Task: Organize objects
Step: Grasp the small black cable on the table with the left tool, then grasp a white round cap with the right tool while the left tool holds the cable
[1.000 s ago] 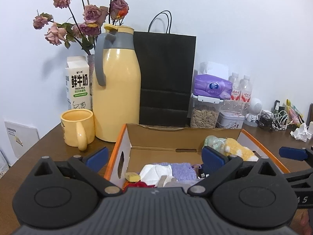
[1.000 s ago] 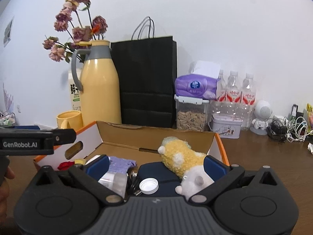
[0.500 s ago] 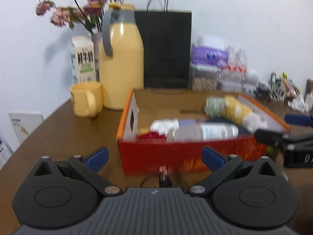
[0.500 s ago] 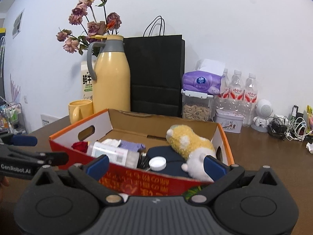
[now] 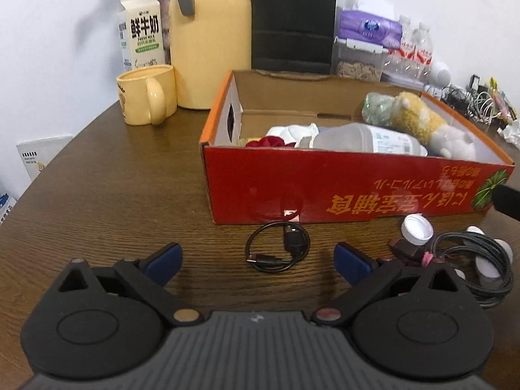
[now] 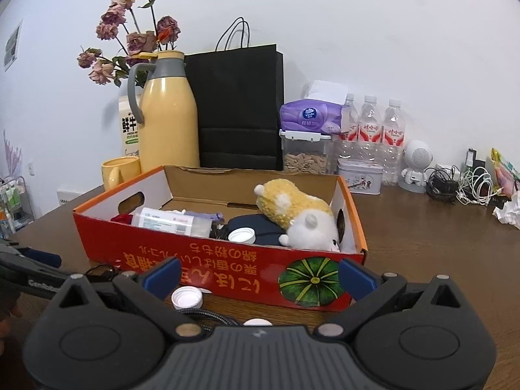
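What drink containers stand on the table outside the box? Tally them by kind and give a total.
Water bottles: 3
Milk carton: 1
Yellow jug: 1
Yellow mug: 1
Total: 6

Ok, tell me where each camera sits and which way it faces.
Left wrist: on the left tongs, low over the table, facing the red box front and a coiled black cable; its blue-tipped fingers show, spread.
Right wrist: on the right tongs, facing the box's right front; the left tongs show at its left edge.
Shared: the box, plush toy, yellow flask.
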Demonstrator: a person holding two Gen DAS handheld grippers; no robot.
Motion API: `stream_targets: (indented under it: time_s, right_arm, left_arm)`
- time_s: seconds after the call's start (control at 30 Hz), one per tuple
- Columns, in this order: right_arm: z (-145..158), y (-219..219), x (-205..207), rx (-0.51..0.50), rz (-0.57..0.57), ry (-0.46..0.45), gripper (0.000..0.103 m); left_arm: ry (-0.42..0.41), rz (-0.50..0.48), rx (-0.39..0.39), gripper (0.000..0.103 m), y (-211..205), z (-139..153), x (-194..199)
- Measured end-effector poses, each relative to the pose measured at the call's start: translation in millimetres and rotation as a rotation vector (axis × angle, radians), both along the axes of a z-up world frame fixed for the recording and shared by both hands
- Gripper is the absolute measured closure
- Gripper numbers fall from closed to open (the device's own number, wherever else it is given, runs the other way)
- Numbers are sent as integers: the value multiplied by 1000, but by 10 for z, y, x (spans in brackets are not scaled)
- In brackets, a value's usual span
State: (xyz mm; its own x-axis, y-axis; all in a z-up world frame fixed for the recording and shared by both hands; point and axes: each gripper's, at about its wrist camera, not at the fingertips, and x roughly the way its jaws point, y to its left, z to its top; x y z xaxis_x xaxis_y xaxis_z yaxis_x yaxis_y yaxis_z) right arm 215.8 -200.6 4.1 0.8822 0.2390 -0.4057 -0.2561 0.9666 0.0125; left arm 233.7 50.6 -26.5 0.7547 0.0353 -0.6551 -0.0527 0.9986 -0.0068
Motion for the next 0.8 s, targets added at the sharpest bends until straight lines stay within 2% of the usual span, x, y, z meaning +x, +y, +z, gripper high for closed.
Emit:
stream_targets:
  time_s: [0.13,0.23,0.33,0.37,0.47,0.8]
  right_arm:
    - [-21,7,4,-6,0,4,0]
    - [-18,22,-15,-13,3,-4,0]
    - [-32,37,-7,-23,0,-1,0]
    - [-40,40,-2,-27,-1,2,0]
    - [-61,58,11,-35,3,9,0]
    - [-123,107,72,-48,33,44,0]
  left_arm:
    - [14,13,14,9,-26,-36,65]
    - [1,-14,15,20,-55,-32,46]
    - [-21,-44,17,46,-97,-13,11]
    - [-30,-51,16,59,-105,-8,-8]
    - [-40,-59,24,60,-132,-5,-31]
    - [-62,-60,-20,60,-46,37,-70]
